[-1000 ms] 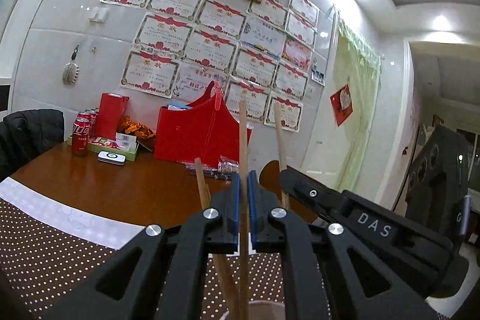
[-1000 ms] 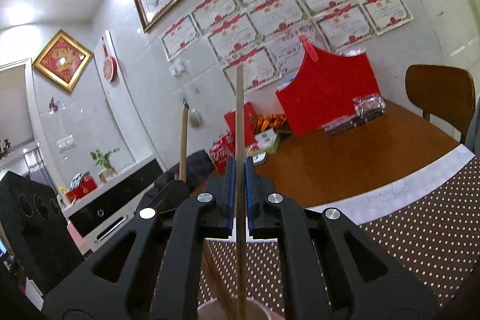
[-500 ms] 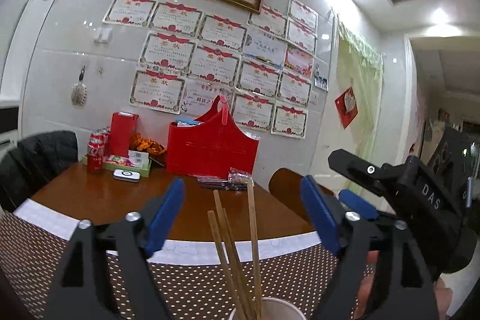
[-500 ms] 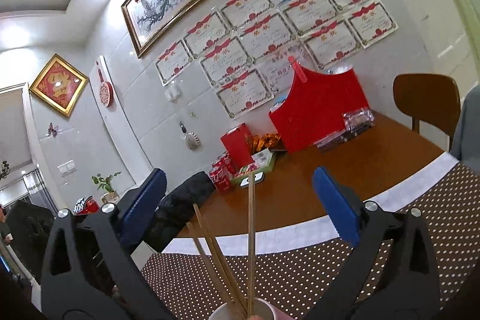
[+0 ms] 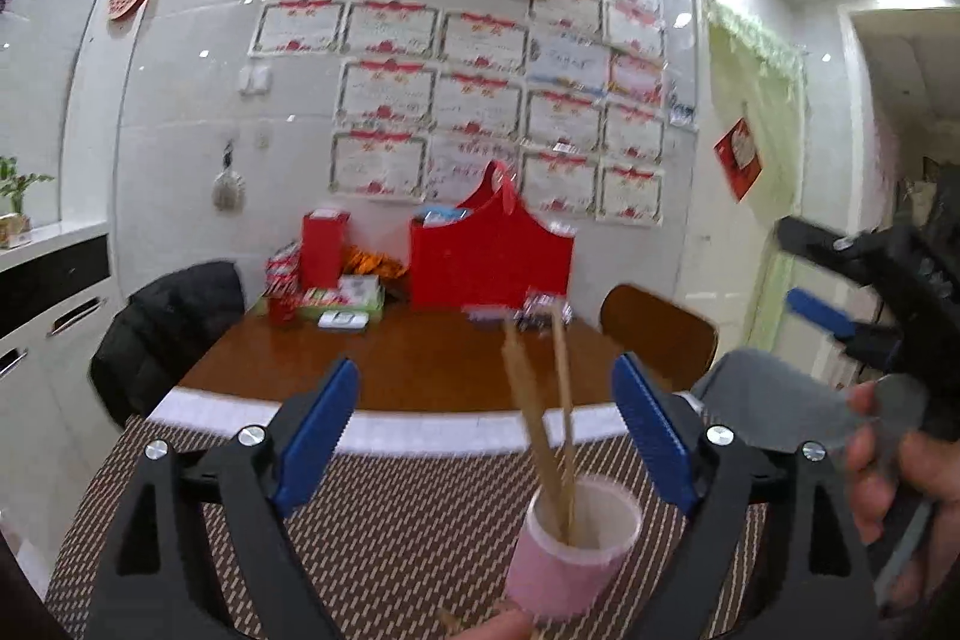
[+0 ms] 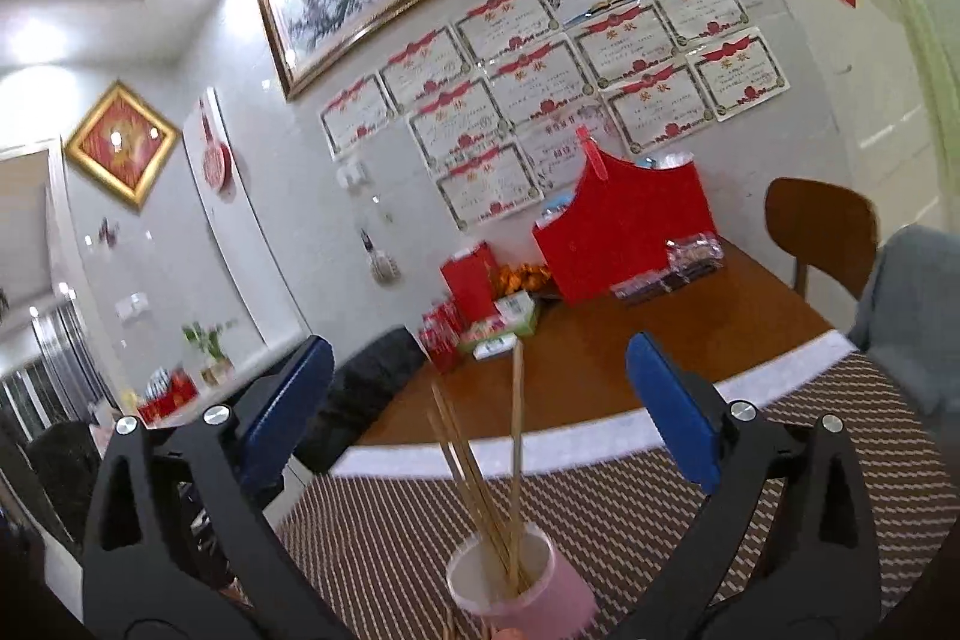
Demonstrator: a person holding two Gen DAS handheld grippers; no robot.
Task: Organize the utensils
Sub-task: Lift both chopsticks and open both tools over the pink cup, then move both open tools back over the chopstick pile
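A pink paper cup (image 5: 570, 556) stands on the dotted brown mat and holds several wooden chopsticks (image 5: 540, 418) that lean up out of it. My left gripper (image 5: 486, 370) sits just behind and above the cup. Its jaws are opening, the blue pads stand wide apart, and nothing is pressed between them. In the right wrist view the same cup (image 6: 516, 580) and chopsticks (image 6: 513, 436) lie below my right gripper (image 6: 480, 346), which is open and empty. The right gripper (image 5: 804, 268) also shows at the right edge of the left wrist view, held by a hand (image 5: 888, 460).
The brown mat (image 5: 390, 520) covers the near part of a wooden table (image 5: 408, 364). At the far wall stand a red bag (image 5: 489, 256), red boxes, cans and snack packets. A brown chair (image 5: 660, 334) is at the right, and a black jacket (image 5: 168, 328) hangs at the left.
Both grippers were each shut on an upright chopstick. They have opened wide and pulled back and up. The chopsticks now rest in the cup.
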